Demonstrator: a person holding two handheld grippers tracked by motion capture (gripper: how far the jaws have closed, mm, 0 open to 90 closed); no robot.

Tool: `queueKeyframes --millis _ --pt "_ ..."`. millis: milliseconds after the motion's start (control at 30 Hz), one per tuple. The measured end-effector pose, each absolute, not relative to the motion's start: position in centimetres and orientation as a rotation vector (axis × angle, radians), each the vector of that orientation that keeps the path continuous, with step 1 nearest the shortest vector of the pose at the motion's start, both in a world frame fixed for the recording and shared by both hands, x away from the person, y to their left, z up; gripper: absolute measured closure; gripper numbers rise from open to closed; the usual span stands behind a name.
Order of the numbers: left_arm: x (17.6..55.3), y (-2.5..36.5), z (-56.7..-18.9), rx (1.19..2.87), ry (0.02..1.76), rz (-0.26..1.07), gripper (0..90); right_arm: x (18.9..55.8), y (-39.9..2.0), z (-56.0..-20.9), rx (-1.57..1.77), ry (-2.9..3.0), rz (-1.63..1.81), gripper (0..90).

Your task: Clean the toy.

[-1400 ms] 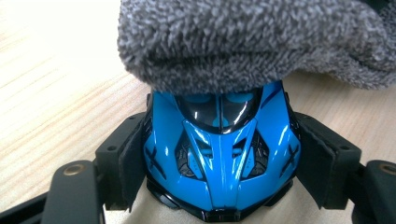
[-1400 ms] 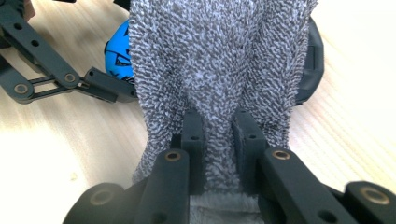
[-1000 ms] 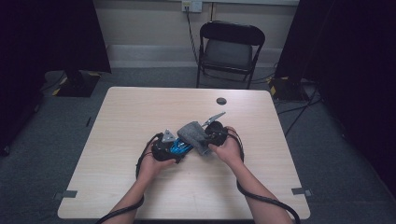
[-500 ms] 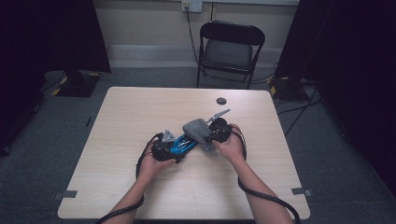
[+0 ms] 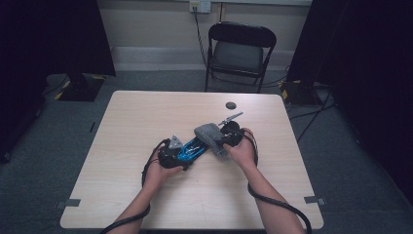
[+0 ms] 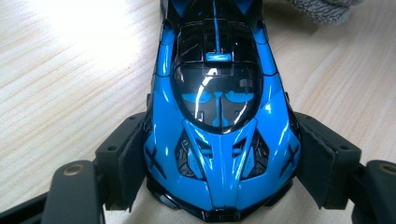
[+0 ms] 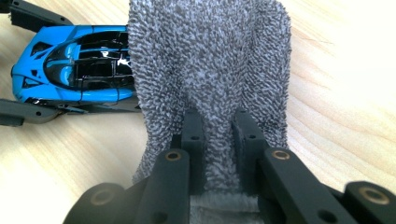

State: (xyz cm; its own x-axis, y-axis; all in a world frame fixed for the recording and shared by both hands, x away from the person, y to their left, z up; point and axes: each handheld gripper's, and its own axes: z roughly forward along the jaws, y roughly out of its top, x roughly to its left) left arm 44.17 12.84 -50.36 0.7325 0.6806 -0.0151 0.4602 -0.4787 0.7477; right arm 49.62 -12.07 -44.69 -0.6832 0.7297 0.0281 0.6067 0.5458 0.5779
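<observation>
There, near the middle of the table (image 5: 122,146), the left gripper (image 6: 219,172) was clamped on the nose of a blue toy car (image 6: 217,116) resting on the wood. To its right, the right gripper (image 7: 218,135) pinched a grey cloth (image 7: 210,60), which draped over the car's far end.
</observation>
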Motion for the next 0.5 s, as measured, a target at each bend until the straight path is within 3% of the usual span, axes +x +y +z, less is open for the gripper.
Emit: queueKeyframes --millis 500 --pt "44.2 12.8 -50.4 2.159 0.858 0.365 25.6 49.9 -13.7 -44.7 1.163 2.540 0.822 77.9"
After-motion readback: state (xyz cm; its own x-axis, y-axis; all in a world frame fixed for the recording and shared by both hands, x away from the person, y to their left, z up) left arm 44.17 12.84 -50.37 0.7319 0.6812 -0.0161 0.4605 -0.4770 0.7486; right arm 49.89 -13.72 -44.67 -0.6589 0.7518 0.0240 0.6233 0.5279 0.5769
